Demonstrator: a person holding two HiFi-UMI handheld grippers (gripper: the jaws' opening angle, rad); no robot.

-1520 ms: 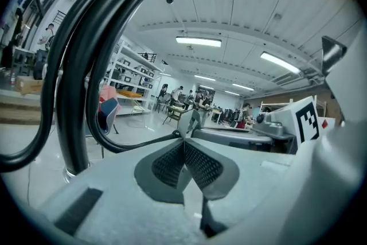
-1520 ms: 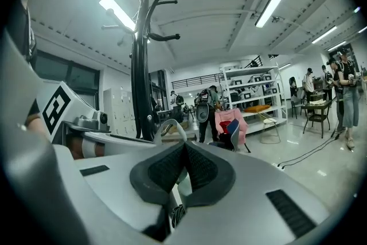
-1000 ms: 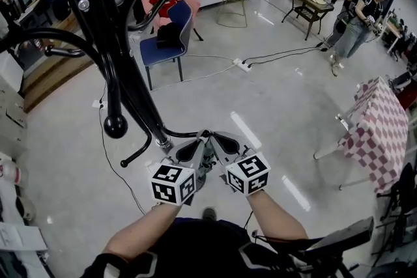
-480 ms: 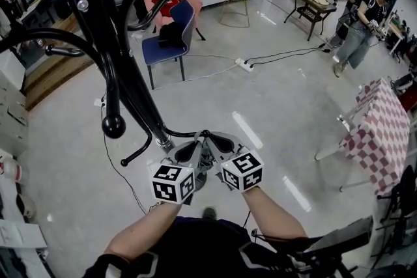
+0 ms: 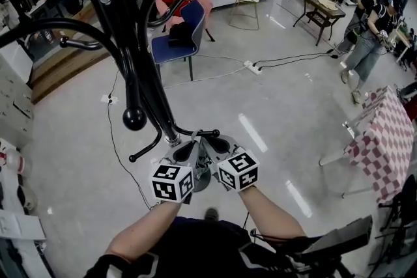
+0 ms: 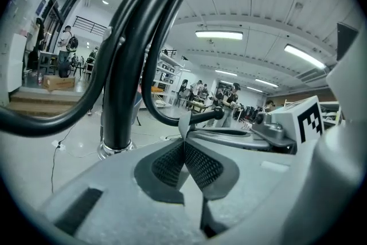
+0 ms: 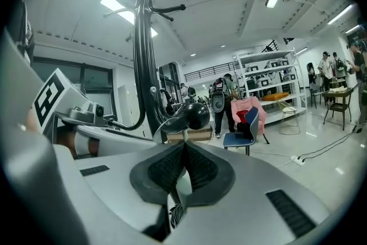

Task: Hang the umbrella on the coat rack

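Note:
The black coat rack [image 5: 148, 68] rises just ahead of me, and one ball-tipped hook [image 5: 134, 118] hangs above my left gripper. Both grippers sit side by side near the pole's base. My left gripper [image 5: 187, 149] is shut, and a thin grey strip [image 6: 183, 122] pokes up between its pads, with the rack pole [image 6: 121, 94] right behind. My right gripper [image 5: 220, 143] is shut on a similar thin pale strip [image 7: 182, 136], seemingly the umbrella's strap. A striped bit [image 7: 175, 216] shows under its jaws. The rest of the umbrella is hidden beneath the grippers.
A blue chair [image 5: 181, 42] with dark clothes stands behind the rack. A power strip and cables [image 5: 251, 66] lie on the floor. A checkered table [image 5: 384, 140] is at the right, with people [image 5: 365, 42] beyond it. A dark stand [image 5: 326, 244] is beside my right arm.
Both grippers have edged up toward the pole's base and stay shut. The ball-tipped hook now appears lower and further right, closer to them.

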